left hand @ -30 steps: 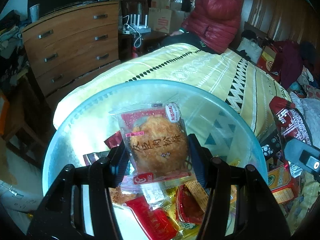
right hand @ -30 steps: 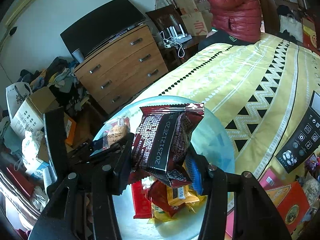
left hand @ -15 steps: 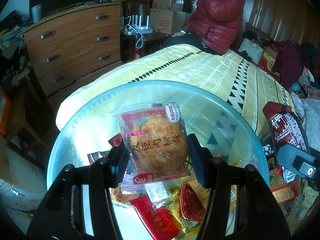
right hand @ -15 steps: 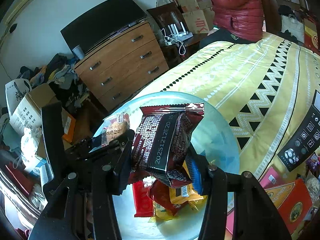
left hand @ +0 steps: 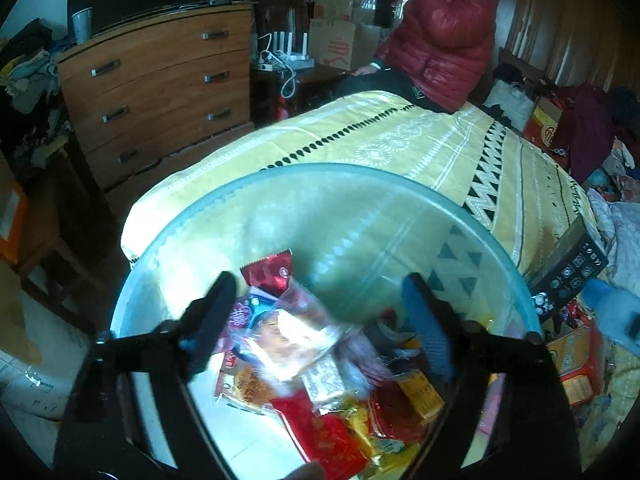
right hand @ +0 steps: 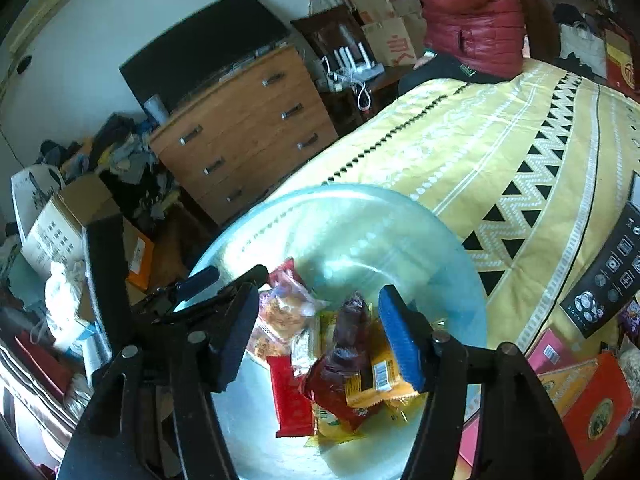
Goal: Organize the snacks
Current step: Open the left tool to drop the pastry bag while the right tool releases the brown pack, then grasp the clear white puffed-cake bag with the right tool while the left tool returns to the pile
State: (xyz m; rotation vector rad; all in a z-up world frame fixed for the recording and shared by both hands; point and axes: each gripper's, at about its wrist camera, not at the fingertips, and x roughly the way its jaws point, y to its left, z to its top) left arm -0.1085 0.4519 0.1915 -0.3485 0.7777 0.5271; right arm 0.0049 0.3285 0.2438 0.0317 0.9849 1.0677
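A translucent pale-blue basin point(left hand: 320, 170) point(right hand: 440, 236) sits on the bed with several snack packets piled in it. My left gripper point(left hand: 318, 284) hangs over it with its jaws opening wide. A clear pastry packet point(left hand: 294, 334) point(right hand: 282, 314), blurred, is dropping free between them onto the pile. My right gripper point(right hand: 318, 294) is also over the basin, its jaws opening. A dark red packet point(right hand: 346, 346) is sliding down between its blue pads point(right hand: 400, 344) onto a yellow packet point(right hand: 378, 380); the pads no longer press on it. In the right wrist view, the left gripper's fingers point(right hand: 200, 280) show at the basin's left rim.
The yellow patterned bedspread point(right hand: 500, 140) stretches behind and to the right of the basin. A person in a red puffer jacket point(left hand: 444, 36) sits at its far edge. A wooden dresser point(left hand: 160, 92) stands to the left. A black panel point(right hand: 612, 276) and red boxes point(right hand: 596, 404) lie to the right.
Both grippers have spread their jaws. The pastry packet has left the left gripper and the dark red packet has left the right one; both have dropped toward the pile in the basin.
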